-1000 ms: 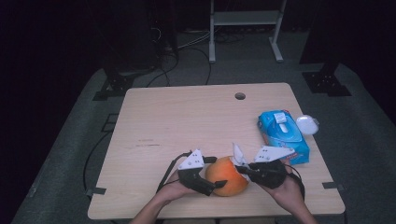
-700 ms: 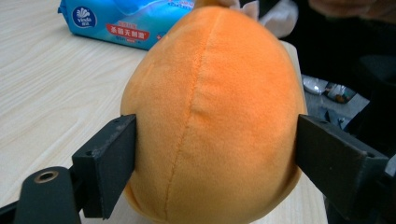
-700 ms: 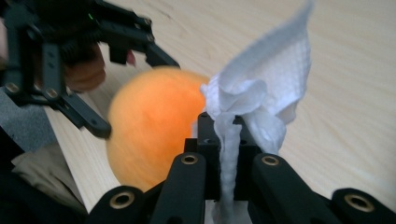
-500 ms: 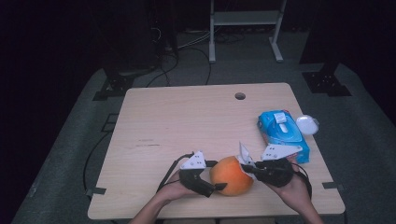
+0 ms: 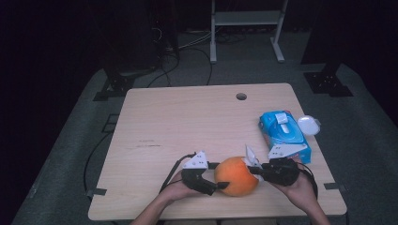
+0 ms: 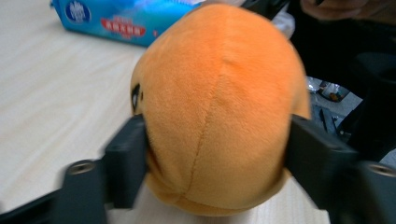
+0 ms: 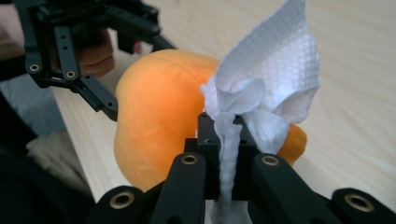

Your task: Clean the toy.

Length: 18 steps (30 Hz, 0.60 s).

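My left gripper [image 6: 215, 154] is clamped on the orange plush toy [image 5: 236, 175], which sits on the table [image 5: 187, 122] at its near edge. My right gripper [image 7: 227, 135], at the toy's three o'clock, pinches a white wipe [image 7: 271, 79]. The blue wipe pack [image 5: 284, 133] lies at one o'clock.

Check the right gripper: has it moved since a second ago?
Yes. The right gripper with its white wipe has slid slightly right, toward the blue wipe pack, away from the orange plush.
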Each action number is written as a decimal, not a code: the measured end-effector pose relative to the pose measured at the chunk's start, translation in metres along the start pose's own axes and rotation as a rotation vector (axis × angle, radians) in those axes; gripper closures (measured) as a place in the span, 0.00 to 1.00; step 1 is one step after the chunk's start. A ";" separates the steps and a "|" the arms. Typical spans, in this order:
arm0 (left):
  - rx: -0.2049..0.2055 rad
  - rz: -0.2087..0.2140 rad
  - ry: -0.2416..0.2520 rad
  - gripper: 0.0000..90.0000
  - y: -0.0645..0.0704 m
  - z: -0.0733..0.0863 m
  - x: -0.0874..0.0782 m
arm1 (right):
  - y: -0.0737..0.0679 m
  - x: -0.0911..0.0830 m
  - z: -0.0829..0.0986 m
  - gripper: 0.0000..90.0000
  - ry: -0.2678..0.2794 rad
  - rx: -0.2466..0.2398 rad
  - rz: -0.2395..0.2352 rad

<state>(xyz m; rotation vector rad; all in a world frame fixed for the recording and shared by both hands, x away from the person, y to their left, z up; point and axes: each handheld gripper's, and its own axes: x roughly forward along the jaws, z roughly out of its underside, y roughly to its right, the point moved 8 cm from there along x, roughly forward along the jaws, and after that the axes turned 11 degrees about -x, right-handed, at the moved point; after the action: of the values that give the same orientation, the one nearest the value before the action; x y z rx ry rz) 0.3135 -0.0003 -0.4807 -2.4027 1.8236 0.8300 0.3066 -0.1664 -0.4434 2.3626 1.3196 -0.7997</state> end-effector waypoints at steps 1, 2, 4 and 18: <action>0.025 -0.010 0.022 0.41 0.001 -0.007 -0.007 | 0.001 -0.001 -0.003 0.95 0.023 0.007 0.019; 0.025 -0.010 0.022 0.43 0.001 -0.007 -0.007 | 0.001 -0.001 -0.003 0.95 0.023 0.007 0.019; 0.037 -0.023 0.025 0.45 0.001 -0.011 -0.016 | 0.002 0.004 -0.003 0.95 0.038 0.015 0.031; 0.084 -0.059 -0.010 0.45 0.012 -0.018 -0.025 | -0.049 0.019 -0.052 0.96 0.105 -0.113 -0.013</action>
<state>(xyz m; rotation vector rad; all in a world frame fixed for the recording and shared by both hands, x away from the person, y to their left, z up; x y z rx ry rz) 0.3058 0.0121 -0.4513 -2.3838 1.7383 0.7429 0.2891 -0.1016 -0.4142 2.3370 1.3846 -0.5948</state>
